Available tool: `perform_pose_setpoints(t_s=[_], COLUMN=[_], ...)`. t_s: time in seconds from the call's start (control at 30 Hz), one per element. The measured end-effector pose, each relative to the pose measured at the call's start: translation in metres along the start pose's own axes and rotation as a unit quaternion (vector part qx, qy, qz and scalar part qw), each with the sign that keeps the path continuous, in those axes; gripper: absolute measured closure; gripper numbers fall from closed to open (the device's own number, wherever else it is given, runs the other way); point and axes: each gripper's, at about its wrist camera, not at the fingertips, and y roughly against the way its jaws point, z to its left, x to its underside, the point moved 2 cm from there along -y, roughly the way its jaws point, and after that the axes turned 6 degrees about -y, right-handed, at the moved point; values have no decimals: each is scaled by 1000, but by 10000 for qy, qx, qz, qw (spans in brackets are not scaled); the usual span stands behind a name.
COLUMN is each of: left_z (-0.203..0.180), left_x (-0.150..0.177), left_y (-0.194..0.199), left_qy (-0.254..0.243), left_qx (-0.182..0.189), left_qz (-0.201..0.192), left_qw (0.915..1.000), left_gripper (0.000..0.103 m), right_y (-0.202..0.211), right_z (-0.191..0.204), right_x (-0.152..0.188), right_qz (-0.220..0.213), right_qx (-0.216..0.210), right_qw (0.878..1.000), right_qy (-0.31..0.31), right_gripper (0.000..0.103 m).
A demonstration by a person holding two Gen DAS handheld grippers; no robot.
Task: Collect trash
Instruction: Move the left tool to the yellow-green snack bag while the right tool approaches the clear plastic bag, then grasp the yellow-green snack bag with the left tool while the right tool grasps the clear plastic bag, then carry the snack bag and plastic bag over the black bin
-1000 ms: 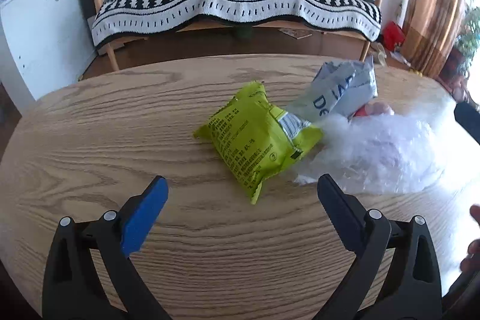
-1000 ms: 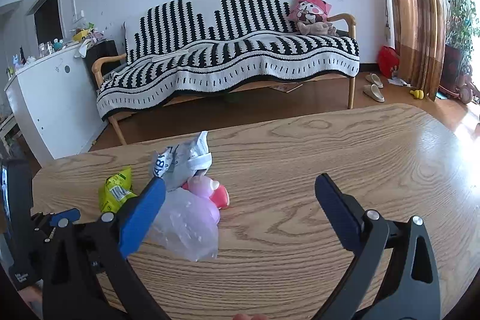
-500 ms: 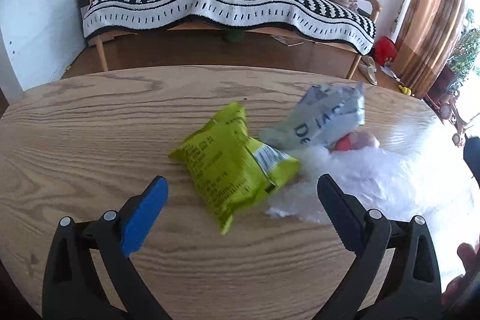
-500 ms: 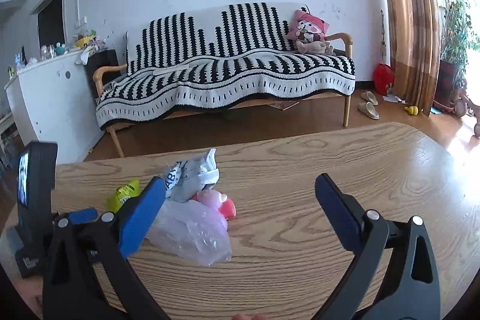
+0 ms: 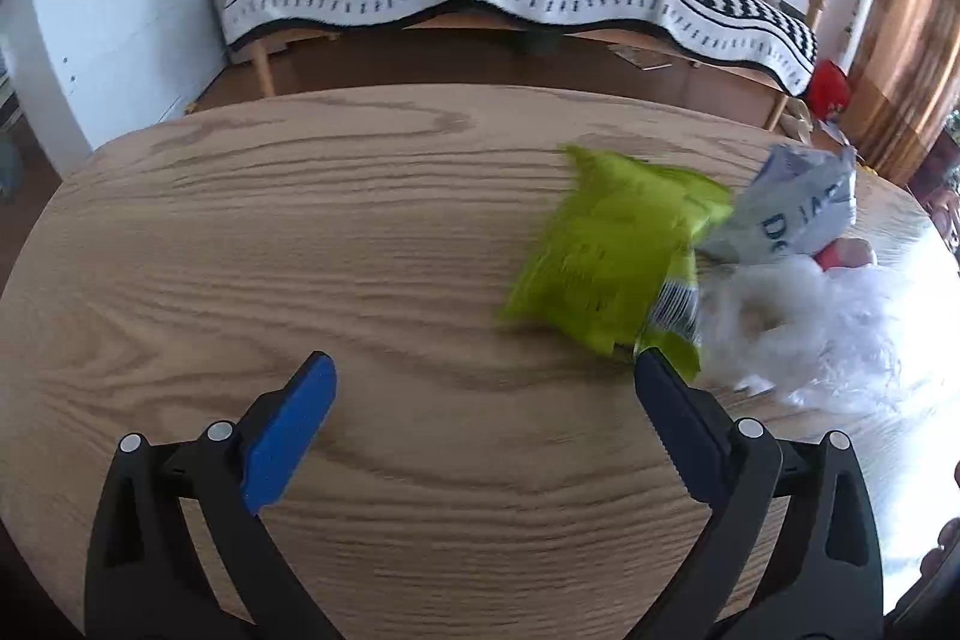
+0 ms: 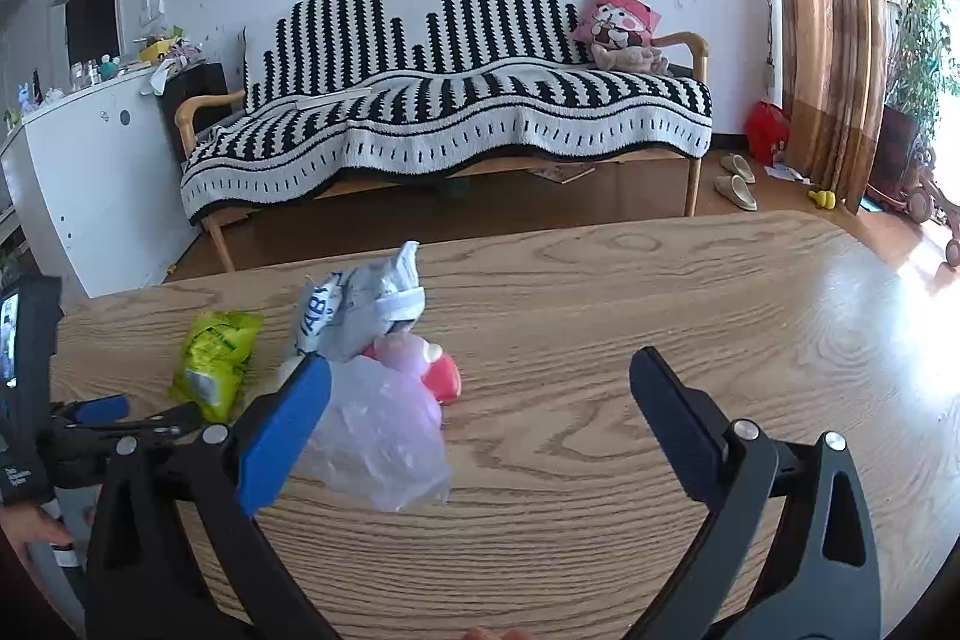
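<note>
Green snack packet (image 5: 606, 262) lies on the wooden surface (image 5: 360, 232), at two o'clock of the left gripper (image 5: 480, 394). Both grippers' jaws wide, empty. Likely light, crinkly, slippery; pinch a sealed edge.

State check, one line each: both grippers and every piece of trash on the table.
left gripper: open, empty, above the table.
right gripper: open, empty.
green snack bag: lying flat, motion-blurred, ungrasped.
grey wrapper: crumpled, leaning on the pink-red item.
clear plastic bag: crumpled, lying on the table, partly covering the pink-red item.
</note>
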Motion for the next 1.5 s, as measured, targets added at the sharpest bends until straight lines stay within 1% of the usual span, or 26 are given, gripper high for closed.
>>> perform_pose_setpoints(t_s=[0.03, 0.1, 0.17, 0.27, 0.33, 0.47, 0.5, 0.57, 0.6, 0.63, 0.67, 0.7, 0.73, 0.77, 0.8, 0.83, 0.87, 0.97, 1.07, 1.17, 1.23, 1.33, 1.4, 1.5], left_z=[2, -2, -12, -30, -36, -35, -33, -30, -29, -28, -30, -31, -32, -29, -27, -25, -23, -17, -15, -15, -14, -19, -22, -23], left_x=[1, 2, -4, -16, -21, -38, -41, -43, -43, -40, -38, -37, -35, -33, -31, -29, -25, -10, -3, 9, 21, 35, 41, 45], left_y=[2, 9, 12, 9, 2, -16, -19, -24, -25, -26, -24, -22, -21, -19, -16, -12, -7, 5, 28, 60, 74, 79, 77, 71], left_qy=[33, 87, 74, -30, -113, -249, -255, -259, -249, -271, -377, -498, -547, -492, -425, -376, -318, -64, 15, -52, -75, -218, -301, -299], left_qx=[29, 238, 478, 619, 610, 330, 316, 367, 444, 614, 563, 517, 645, 704, 723, 734, 663, 723, 771, 566, 377, 235, 165, 261], left_qz=[-16, -101, -166, -223, -208, -167, -173, -140, -146, -177, -226, -227, -201, -216, -241, -274, -257, -190, -299, -508, -504, -396, -407, -365], left_qw=[10000, 9996, 9987, 9978, 9979, 9990, 9990, 9989, 9986, 9976, 9974, 9972, 9962, 9961, 9962, 9962, 9970, 9972, 9966, 9971, 9980, 9987, 9986, 9985], left_gripper=[6, 6, 6, 6, 6, 6, 6, 6, 10, 34, 34, 40, 44, 45, 54, 59, 60, 61, 61, 61, 61, 61, 61, 61], right_y=[-1, -4, -7, -11, -14, -26, -32, -40, -44, -47, -50, -50, -49, -46, -44, -41, -39, -31, -19, -3, 5, 6, 5, 2], right_z=[0, 1, 2, 0, -2, -7, -6, -3, 0, 4, 9, 11, 12, 12, 13, 13, 14, 20, 31, 37, 40, 43, 43, 41], right_x=[0, 1, 3, 4, 3, 1, 2, 4, 6, 8, 10, 12, 12, 12, 11, 11, 10, 11, 7, 1, 0, 3, 7, 7], right_qz=[6, 38, 104, 234, 340, 664, 808, 1029, 1162, 1262, 1395, 1454, 1432, 1421, 1432, 1435, 1456, 1467, 1375, 1222, 1119, 1156, 1195, 1218], right_qx=[-10, -32, -86, -282, -512, -903, -1023, -1114, -1118, -1124, -1236, -1210, -1161, -1210, -1237, -1291, -1346, -1421, -1486, -1617, -1642, -1645, -1624, -1603], right_qw=[10000, 10000, 9999, 9991, 9974, 9906, 9874, 9838, 9825, 9819, 9793, 9790, 9802, 9799, 9796, 9787, 9775, 9765, 9777, 9781, 9791, 9787, 9783, 9785], right_qy=[-11, -12, -13, -211, -387, -779, -896, -960, -931, -860, -786, -757, -726, -705, -683, -697, -719, -683, -551, -473, -422, -429, -470, -452], right_gripper=[7, 7, 7, 7, 7, 7, 7, 7, 11, 18, 46, 66, 67, 75, 82, 85, 88, 94, 94, 95, 95, 95, 95, 96])
